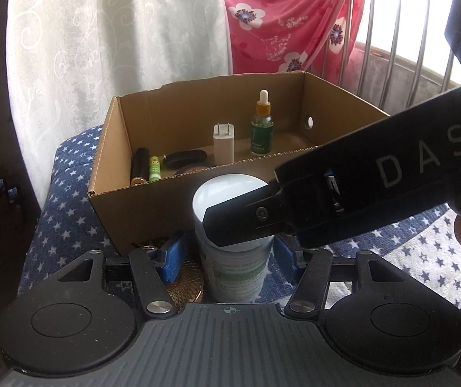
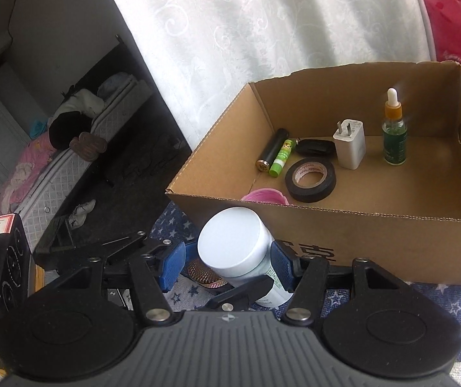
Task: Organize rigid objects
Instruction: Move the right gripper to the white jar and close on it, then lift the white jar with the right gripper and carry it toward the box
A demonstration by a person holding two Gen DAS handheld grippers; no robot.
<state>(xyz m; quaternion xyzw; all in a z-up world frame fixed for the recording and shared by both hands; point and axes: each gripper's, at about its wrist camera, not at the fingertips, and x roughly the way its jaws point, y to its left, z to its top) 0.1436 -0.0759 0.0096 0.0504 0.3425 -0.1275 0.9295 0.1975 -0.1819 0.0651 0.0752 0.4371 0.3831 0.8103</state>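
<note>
A white-lidded jar with a green label [image 1: 235, 267] [image 2: 230, 245] stands on the star-patterned cloth in front of a cardboard box [image 1: 166, 213] [image 2: 375, 245]. Both grippers surround it. My left gripper [image 1: 229, 254] has its blue pads on either side of the jar with gaps, open. My right gripper [image 2: 229, 261] is also around the jar; its right pad [image 2: 282, 264] touches it and the left pad [image 2: 172, 264] stands apart. The right gripper's body [image 1: 375, 177] crosses the left wrist view over the lid.
Inside the box lie a dropper bottle [image 2: 394, 135], a white charger [image 2: 349, 143], a black tape roll [image 2: 310, 179], a green tube [image 2: 280, 158], a dark cylinder [image 2: 270, 154] and a pink item [image 2: 262, 195]. A copper disc [image 2: 203, 272] lies beside the jar. Curtains hang behind.
</note>
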